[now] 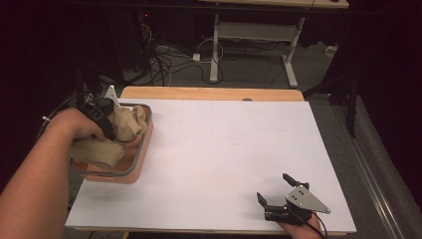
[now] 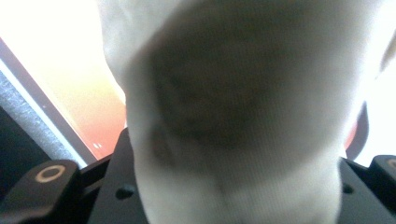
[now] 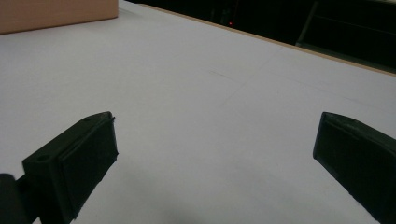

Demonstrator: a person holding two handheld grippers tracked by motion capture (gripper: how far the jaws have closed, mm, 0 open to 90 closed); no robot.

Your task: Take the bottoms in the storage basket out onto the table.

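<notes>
- One rectangular orange-pink basket with a grey metal rim sits at the white table's left edge.
- One crumpled beige cloth, soft and fine-knit, fills that basket.
- Left gripper is down in the basket with its jaws pinching the cloth.
- Right gripper, near the front right edge, has its jaws spread wide above bare table.
</notes>
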